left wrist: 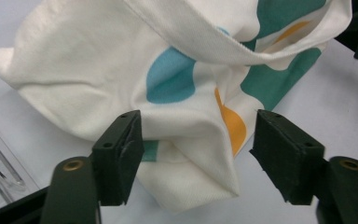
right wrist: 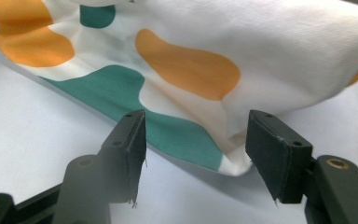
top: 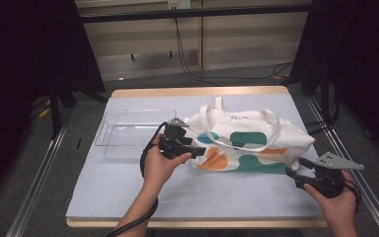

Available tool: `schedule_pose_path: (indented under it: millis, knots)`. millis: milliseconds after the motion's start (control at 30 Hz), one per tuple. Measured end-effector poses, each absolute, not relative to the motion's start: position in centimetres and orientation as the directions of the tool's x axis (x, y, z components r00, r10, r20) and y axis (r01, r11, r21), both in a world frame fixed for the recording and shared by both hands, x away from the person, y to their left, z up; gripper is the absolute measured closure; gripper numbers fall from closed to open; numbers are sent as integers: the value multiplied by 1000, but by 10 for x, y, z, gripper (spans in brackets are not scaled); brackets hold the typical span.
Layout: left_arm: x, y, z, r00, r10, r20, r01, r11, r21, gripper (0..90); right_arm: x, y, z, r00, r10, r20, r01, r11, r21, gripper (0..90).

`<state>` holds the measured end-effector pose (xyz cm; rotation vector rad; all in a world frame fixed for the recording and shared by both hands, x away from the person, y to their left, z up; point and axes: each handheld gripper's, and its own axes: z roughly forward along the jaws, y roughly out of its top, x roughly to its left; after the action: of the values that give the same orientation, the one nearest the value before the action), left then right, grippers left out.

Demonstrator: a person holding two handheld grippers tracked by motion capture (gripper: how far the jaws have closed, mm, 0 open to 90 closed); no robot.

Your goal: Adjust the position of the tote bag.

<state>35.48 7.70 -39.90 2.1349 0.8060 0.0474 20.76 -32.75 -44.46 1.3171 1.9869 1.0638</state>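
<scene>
Cotton tote bag [top: 246,143] lies mid-table between the spread-jawed left gripper [left wrist: 196,154] and right gripper [right wrist: 193,154]; thin pinches at its corners could slip free.

**benchrat:** ok so how are the cams set up here?

**tote_guy:** high view sits above the person's side, looking forward and down. It takes in the whole table [top: 128,197], both forearms coming in from the bottom, and floor and cables beyond the far edge.

**benchrat:** and the other two?

**tote_guy:** each rides on a gripper and looks out between its own black jaws. left gripper view is right up on the left end of the tote bag [left wrist: 121,70], with the clear tray [left wrist: 0,172] at its left edge. right gripper view is low over the tabletop, close on the bag's near right corner.

**benchrat:** overlap?

**tote_guy:** all three share the bag.
</scene>
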Motion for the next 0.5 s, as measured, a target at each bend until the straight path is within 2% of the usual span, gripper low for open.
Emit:
schedule_pose_path:
  millis: [500]
  knots:
    - [387, 64, -373, 778, 593, -207, 531, -446, 720, 221, 212, -318, -451, -422, 907, -10, 507, 245, 827, 354]
